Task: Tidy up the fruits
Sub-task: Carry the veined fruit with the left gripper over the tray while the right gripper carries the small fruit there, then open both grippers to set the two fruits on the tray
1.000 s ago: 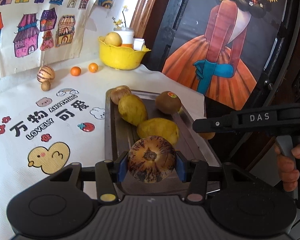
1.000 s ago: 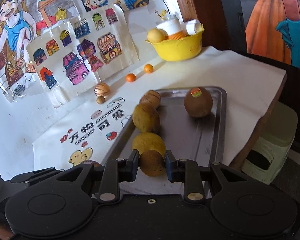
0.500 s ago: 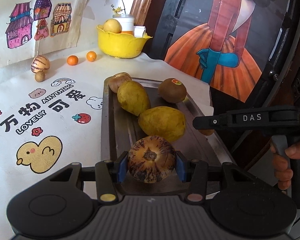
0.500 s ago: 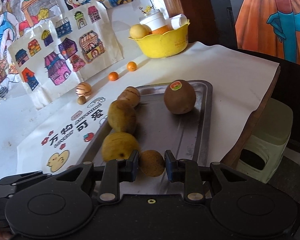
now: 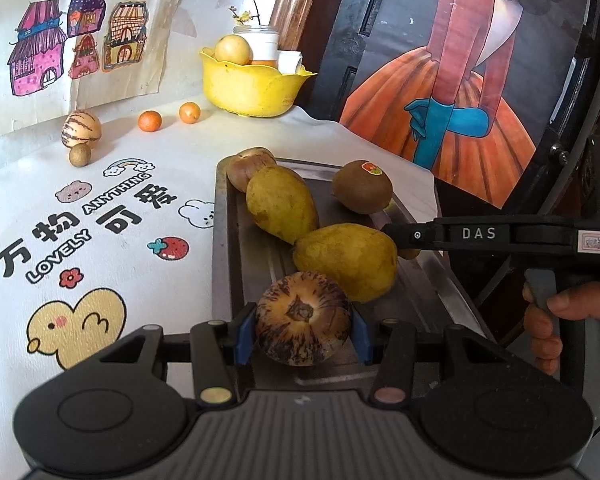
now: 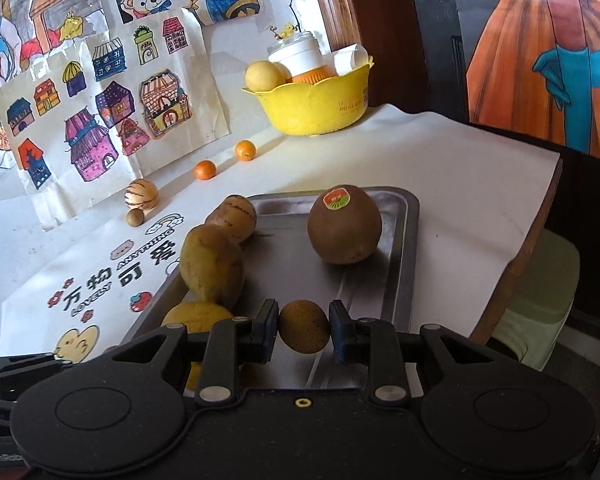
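Note:
My left gripper (image 5: pixel 302 322) is shut on a purple-striped melon (image 5: pixel 302 316), held over the near end of the metal tray (image 5: pixel 220 248). My right gripper (image 6: pixel 303 332) is shut on a small brown round fruit (image 6: pixel 303 332) over the tray (image 6: pixel 400 264); it shows from the side in the left wrist view (image 5: pixel 404 236). On the tray lie two yellow mangoes (image 5: pixel 282 204) (image 5: pixel 346 262), a kiwi with a sticker (image 5: pixel 362 192) (image 6: pixel 344 224) and a tan striped melon (image 5: pixel 246 162) (image 6: pixel 232 216).
A yellow bowl (image 5: pixel 252 88) (image 6: pixel 320 104) with fruit and a white jar stands at the back. Two small oranges (image 5: pixel 150 121) (image 5: pixel 189 112), a striped melon (image 5: pixel 81 128) and a small brown fruit (image 5: pixel 79 155) lie on the printed cloth. The table edge (image 6: pixel 536 232) runs at right.
Both grippers have moved forward along the tray with their fruits still held. The right gripper's fruit now sits past the near mango, closer to the kiwi.

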`<control>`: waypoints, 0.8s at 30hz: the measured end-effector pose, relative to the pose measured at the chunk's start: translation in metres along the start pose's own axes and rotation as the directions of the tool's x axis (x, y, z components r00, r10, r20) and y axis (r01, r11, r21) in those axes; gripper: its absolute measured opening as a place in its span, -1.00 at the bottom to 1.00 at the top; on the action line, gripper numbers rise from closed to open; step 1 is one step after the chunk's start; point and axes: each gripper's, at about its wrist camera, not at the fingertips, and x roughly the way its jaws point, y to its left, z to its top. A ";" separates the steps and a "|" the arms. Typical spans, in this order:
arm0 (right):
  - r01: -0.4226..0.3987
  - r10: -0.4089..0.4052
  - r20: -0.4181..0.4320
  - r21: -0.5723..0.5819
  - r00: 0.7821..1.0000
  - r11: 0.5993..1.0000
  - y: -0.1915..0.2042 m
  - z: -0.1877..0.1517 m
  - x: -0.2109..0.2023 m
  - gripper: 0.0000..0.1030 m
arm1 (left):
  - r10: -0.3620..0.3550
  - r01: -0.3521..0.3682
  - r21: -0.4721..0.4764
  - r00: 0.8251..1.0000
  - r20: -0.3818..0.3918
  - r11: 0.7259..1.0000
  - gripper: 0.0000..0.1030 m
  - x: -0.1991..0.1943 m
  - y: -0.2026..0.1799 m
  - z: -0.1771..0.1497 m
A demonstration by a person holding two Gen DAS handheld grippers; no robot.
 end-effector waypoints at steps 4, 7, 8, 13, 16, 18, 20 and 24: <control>0.017 -0.017 0.009 -0.009 1.000 1.000 -0.001 0.000 0.008 -0.43 | 0.000 0.000 0.003 1.000 0.003 1.000 0.01 0.003 0.001 0.000; 0.031 -0.031 0.018 -0.011 0.999 0.999 -0.001 -0.001 0.012 -0.43 | 0.000 0.000 0.012 1.000 0.008 1.000 0.01 0.003 0.000 0.000; 0.034 -0.034 0.020 -0.011 0.999 0.999 -0.002 -0.001 0.013 -0.43 | -0.001 0.001 0.012 1.000 0.009 1.000 0.01 0.003 0.000 -0.001; 0.044 -0.044 0.027 -0.010 0.999 0.999 -0.003 -0.004 0.015 -0.43 | -0.005 0.005 0.014 1.000 0.017 1.000 0.01 0.003 0.001 -0.002; 0.043 -0.043 0.024 -0.007 0.999 0.999 -0.004 -0.005 0.017 -0.43 | -0.005 0.005 0.013 1.000 0.017 1.000 0.01 0.003 0.001 -0.002; 0.043 -0.043 0.028 -0.010 0.999 0.999 -0.004 -0.006 0.016 -0.43 | -0.006 0.006 0.011 1.000 0.016 1.000 0.02 0.002 0.001 -0.002; 0.043 -0.042 0.028 -0.010 0.999 0.999 -0.004 -0.006 0.017 -0.42 | -0.006 0.006 0.010 1.000 0.015 1.000 0.02 0.002 0.001 -0.002; 0.042 -0.042 0.028 -0.010 0.999 0.999 -0.004 -0.006 0.017 -0.42 | -0.006 0.005 0.010 1.000 0.015 1.000 0.02 0.002 0.001 -0.002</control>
